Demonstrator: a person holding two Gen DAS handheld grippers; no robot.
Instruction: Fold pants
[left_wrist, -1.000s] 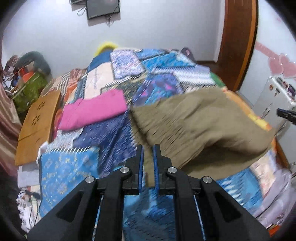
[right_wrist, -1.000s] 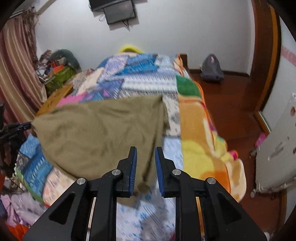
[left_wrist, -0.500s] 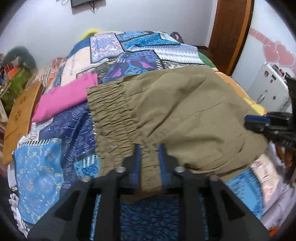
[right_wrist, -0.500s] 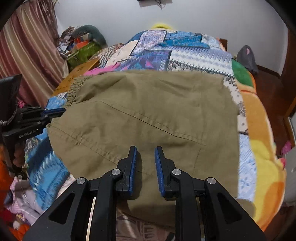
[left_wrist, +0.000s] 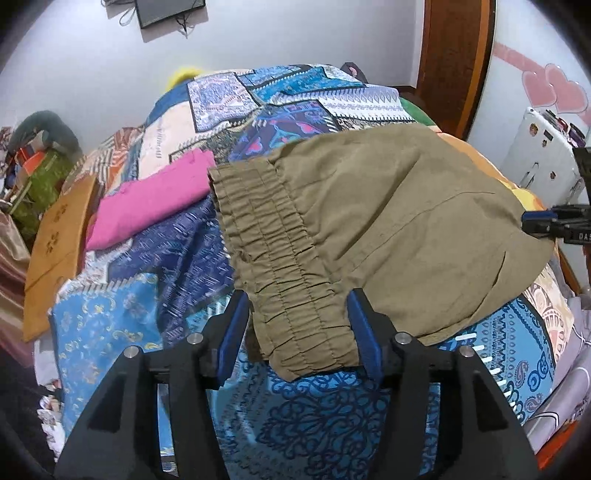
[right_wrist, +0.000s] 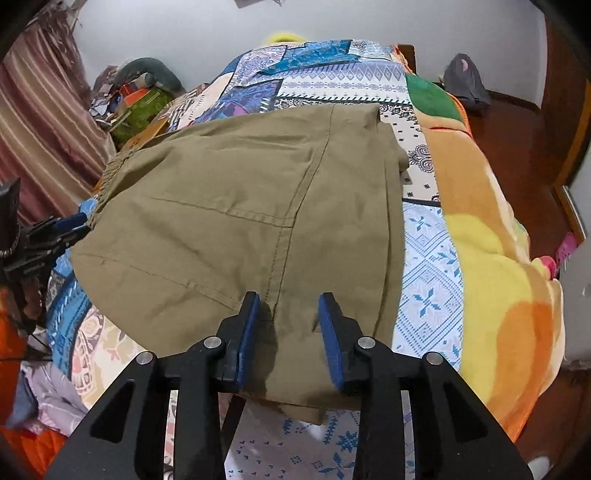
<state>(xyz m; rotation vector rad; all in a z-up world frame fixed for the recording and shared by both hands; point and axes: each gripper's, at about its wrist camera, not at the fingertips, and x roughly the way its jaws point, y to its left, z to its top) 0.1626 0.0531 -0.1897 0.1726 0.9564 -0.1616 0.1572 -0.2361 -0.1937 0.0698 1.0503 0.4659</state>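
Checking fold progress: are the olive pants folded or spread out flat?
Folded: the olive pants lie as a short doubled stack on the bed, layered edges showing at the right, no full legs extending.

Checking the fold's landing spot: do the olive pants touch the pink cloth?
Apart. The left wrist view shows patterned bedspread between the olive pants and pink cloth.

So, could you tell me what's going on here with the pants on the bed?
A person with two handheld grippers is folding olive pants on a patchwork bedspread. The pants lie folded over. The left gripper straddles the elastic waistband and the right gripper the other end; both are opening and letting the fabric go.
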